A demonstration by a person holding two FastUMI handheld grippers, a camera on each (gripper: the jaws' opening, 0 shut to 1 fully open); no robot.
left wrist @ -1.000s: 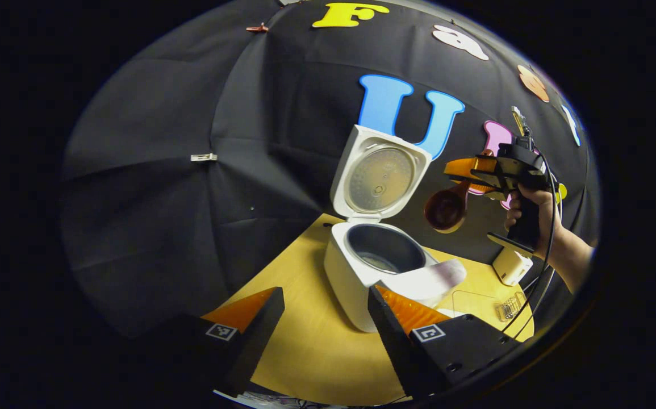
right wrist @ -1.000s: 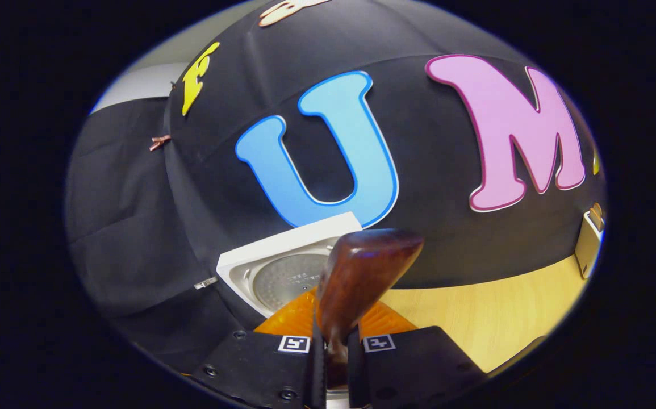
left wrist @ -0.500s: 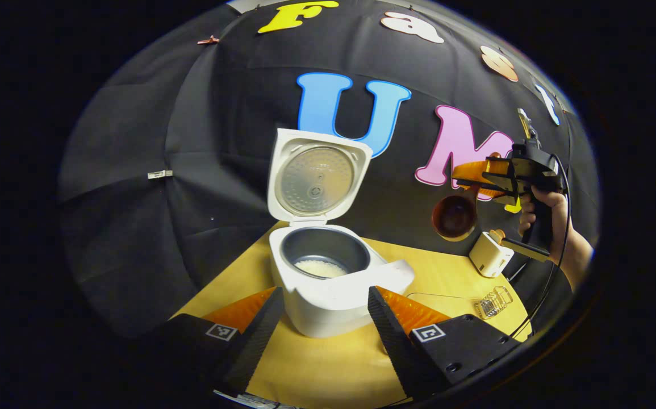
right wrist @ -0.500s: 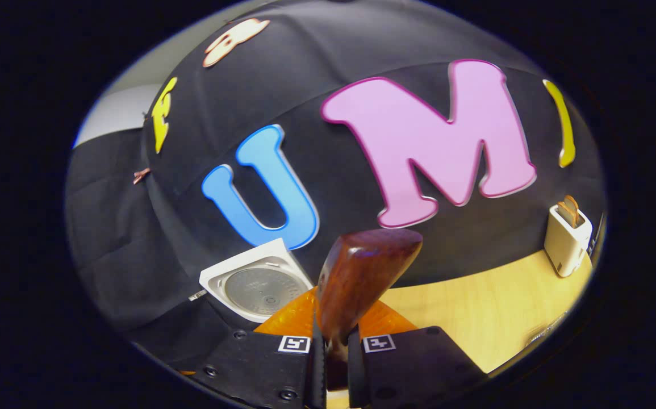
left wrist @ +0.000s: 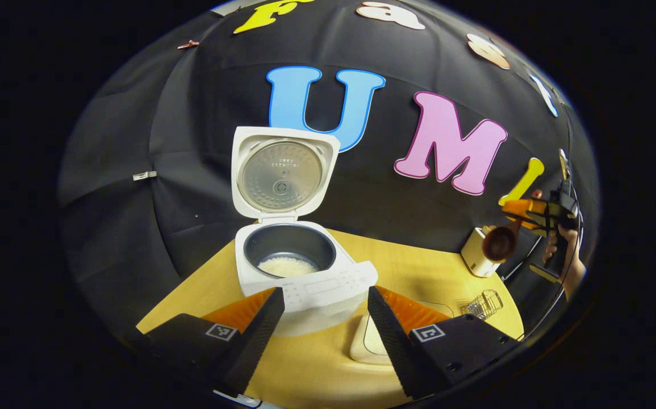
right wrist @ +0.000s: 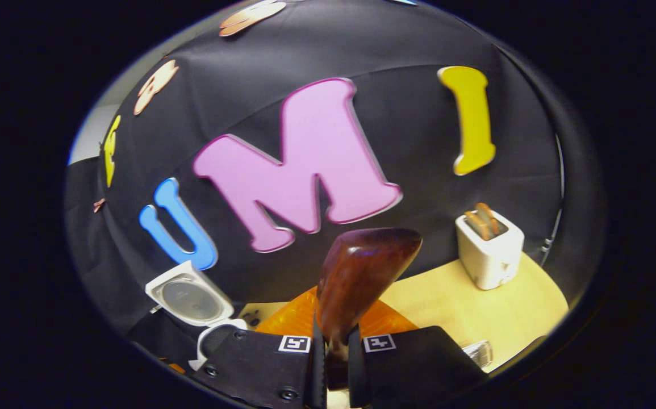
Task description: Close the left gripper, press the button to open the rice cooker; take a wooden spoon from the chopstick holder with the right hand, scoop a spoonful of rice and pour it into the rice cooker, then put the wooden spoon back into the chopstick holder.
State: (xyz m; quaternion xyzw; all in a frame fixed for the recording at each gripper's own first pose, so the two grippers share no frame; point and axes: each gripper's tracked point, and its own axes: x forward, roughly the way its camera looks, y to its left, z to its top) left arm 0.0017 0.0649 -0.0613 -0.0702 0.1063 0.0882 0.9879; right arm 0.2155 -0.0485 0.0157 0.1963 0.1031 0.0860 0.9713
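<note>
The white rice cooker (left wrist: 305,284) stands open on the wooden table, lid (left wrist: 282,176) upright, with white rice in its dark pot (left wrist: 287,262). My left gripper (left wrist: 325,318) is open just in front of the cooker, with nothing between its fingers. At the far right a hand holds my right gripper (left wrist: 535,216) in the air, shut on the handle of a dark wooden spoon (left wrist: 500,242) whose bowl hangs over a white toaster (left wrist: 473,259). In the right gripper view the spoon (right wrist: 362,278) rises from the shut gripper (right wrist: 336,352); the cooker lid (right wrist: 188,295) sits low at left.
A small wire holder (left wrist: 484,303) stands on the table's right front part, seen also as the wire holder (right wrist: 478,352). A pale shallow dish (left wrist: 368,341) lies partly behind my left gripper's right finger. The toaster (right wrist: 489,247) stands near the back wall. Bare tabletop (left wrist: 413,272) lies right of the cooker.
The right gripper has carried the spoon to the right, away from the cooker, over to the toaster. The left gripper view has swung right, so the cooker now sits left of centre.
</note>
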